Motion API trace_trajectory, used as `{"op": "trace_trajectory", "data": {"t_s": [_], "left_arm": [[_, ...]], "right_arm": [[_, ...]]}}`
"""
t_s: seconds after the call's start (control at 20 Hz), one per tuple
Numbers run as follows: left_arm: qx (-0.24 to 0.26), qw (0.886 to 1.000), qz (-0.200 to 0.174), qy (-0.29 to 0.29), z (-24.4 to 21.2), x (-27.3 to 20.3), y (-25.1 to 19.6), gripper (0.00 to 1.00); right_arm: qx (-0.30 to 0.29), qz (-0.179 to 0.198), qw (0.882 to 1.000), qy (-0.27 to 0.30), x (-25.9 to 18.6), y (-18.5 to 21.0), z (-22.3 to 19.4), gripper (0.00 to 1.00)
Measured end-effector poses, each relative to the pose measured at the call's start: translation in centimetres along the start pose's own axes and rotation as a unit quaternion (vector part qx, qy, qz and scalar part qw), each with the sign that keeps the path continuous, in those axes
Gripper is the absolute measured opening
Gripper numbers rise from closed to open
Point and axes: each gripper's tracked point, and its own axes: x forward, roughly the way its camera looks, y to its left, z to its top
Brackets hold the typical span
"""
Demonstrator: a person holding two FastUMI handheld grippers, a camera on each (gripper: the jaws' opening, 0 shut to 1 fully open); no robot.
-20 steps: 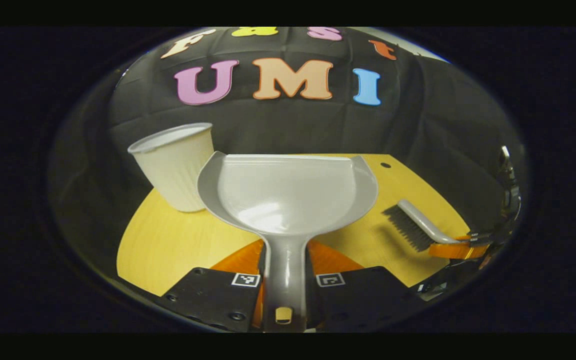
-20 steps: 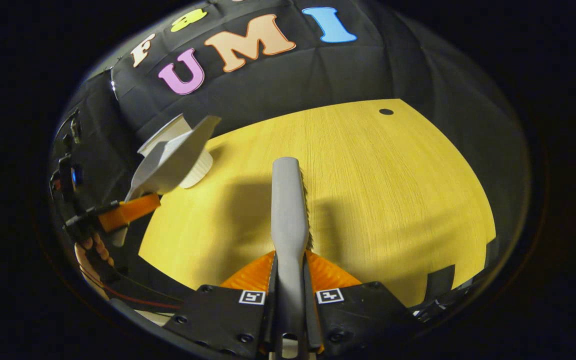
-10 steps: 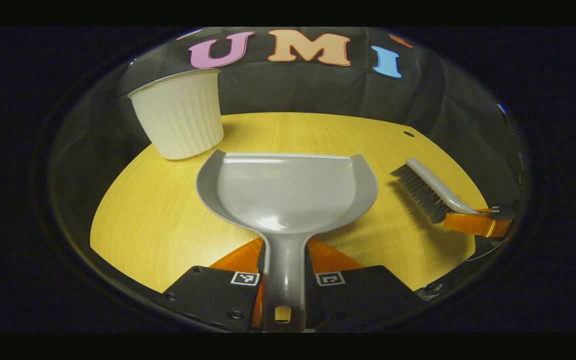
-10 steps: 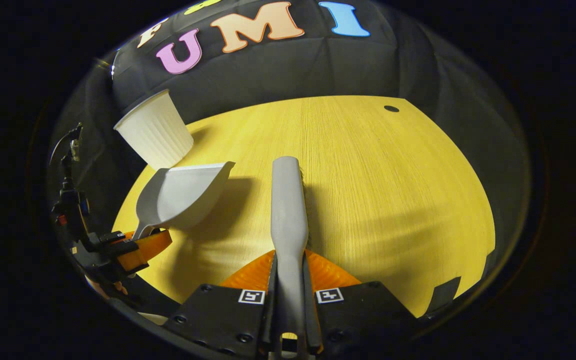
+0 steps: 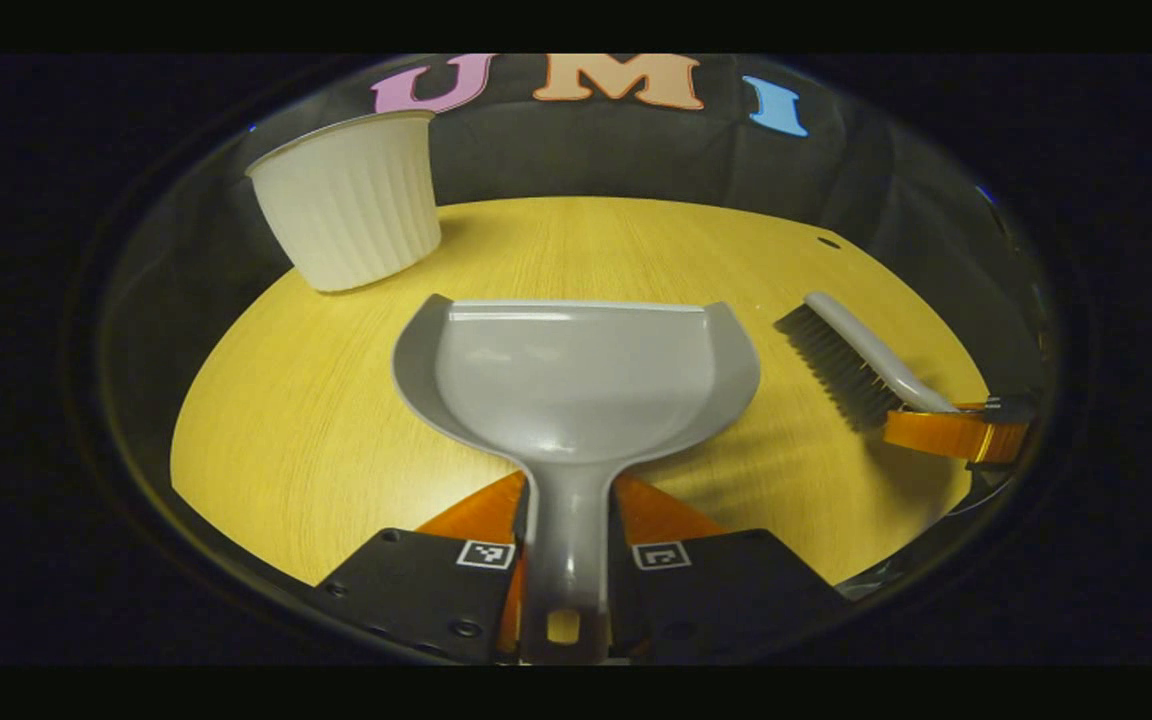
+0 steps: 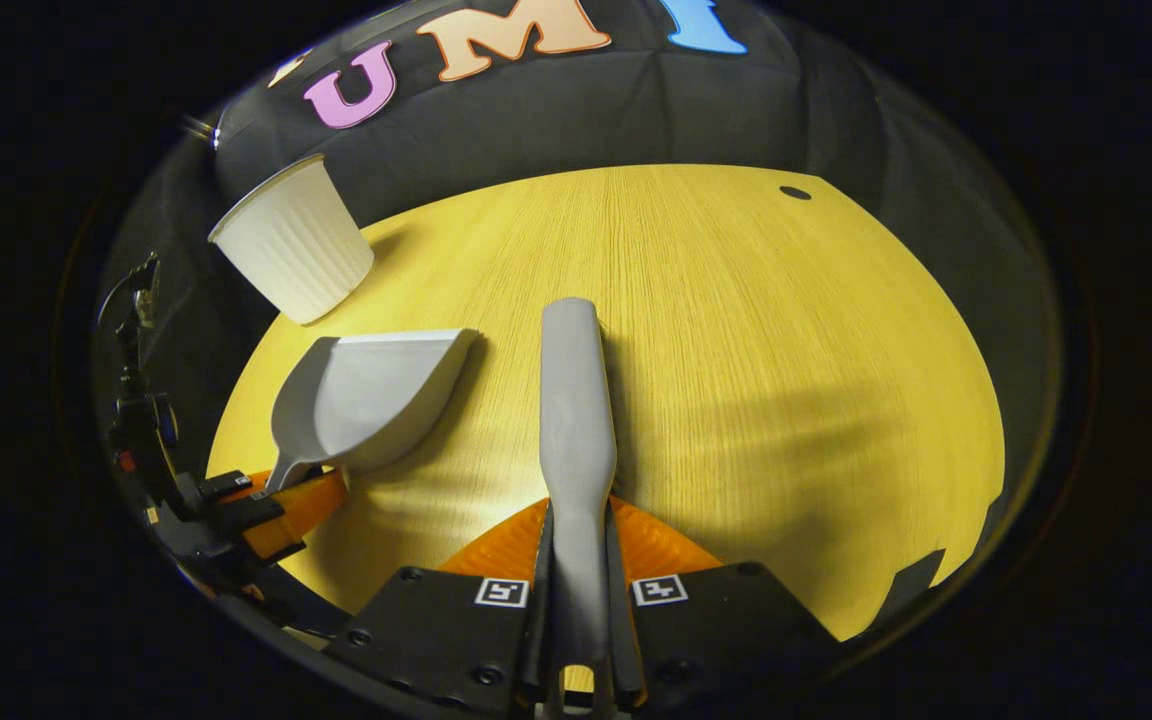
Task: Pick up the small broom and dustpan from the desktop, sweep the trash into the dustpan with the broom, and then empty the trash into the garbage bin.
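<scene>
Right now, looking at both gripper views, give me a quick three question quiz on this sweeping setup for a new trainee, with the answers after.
1. True or false: the dustpan has trash lying in its tray.
2. Multiple choice: the left gripper is shut on A) the broom's handle, B) the dustpan's handle, C) the rim of the white bin.
3. Fill in: in the right gripper view, the right gripper holds the broom by its ____.

Key
1. False; the tray looks bare.
2. B.
3. Handle; the broom points forward over the wooden desktop, to the right of the dustpan.
</scene>
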Motion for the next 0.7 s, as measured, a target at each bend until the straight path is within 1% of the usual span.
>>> {"op": "trace_trajectory", "data": {"t_s": [0.1, 0.15, 0.2, 0.25, 0.3, 0.35, 0.4, 0.45, 0.5, 0.6, 0.7], "left_arm": [[0.001, 1.0, 0.004, 0.008, -0.6, 0.1, 0.0, 0.29], [0.009, 1.0, -0.001, -0.001, -0.4, 0.0, 0.0, 0.35], [0.012, 1.0, -0.002, 0.002, -0.5, 0.0, -0.2, 0.36], [0.011, 1.0, -0.004, 0.005, -0.5, -0.1, -0.4, 0.38], [0.007, 1.0, -0.004, 0.002, -0.7, -0.1, -0.8, 0.43], [0.003, 1.0, -0.004, 0.001, -0.7, -0.3, -1.0, 0.54], [0.001, 1.0, -0.004, 0.005, -1.1, -0.6, -1.0, 0.61], [0.003, 1.0, -0.002, 0.0, -1.1, -1.0, -1.0, 0.71], [0.007, 1.0, 0.003, -0.009, -1.0, -1.6, -0.9, 0.73], [0.013, 0.999, 0.014, -0.037, -0.2, -2.9, -0.7, 0.74], [0.009, 0.997, 0.022, -0.078, 1.8, -5.0, -0.4, 0.73]], "right_arm": [[0.003, 0.007, 1.0, 0.015, 0.1, 0.0, -1.0, 0.23], [0.003, 0.014, 1.0, 0.018, 0.1, 0.1, -1.2, 0.25], [0.005, 0.022, 1.0, 0.017, -0.3, 0.1, -1.4, 0.28], [0.01, 0.03, 0.999, 0.016, -1.0, 0.3, -1.3, 0.44], [0.014, 0.032, 0.999, 0.011, -1.4, 0.3, -1.1, 0.52], [0.015, 0.03, 0.999, 0.004, -1.4, 0.2, -0.9, 0.72], [0.014, 0.029, 0.999, -0.003, -1.9, 0.0, -0.6, 0.8], [0.016, 0.028, 0.999, -0.011, -2.0, 0.0, -0.4, 0.93], [0.019, 0.034, 0.999, -0.022, -2.5, 0.1, 0.1, 0.93], [0.031, 0.049, 0.997, -0.053, -3.8, 0.5, 1.2, 0.93], [0.041, 0.065, 0.993, -0.094, -6.4, 1.1, 2.9, 0.93]]}}
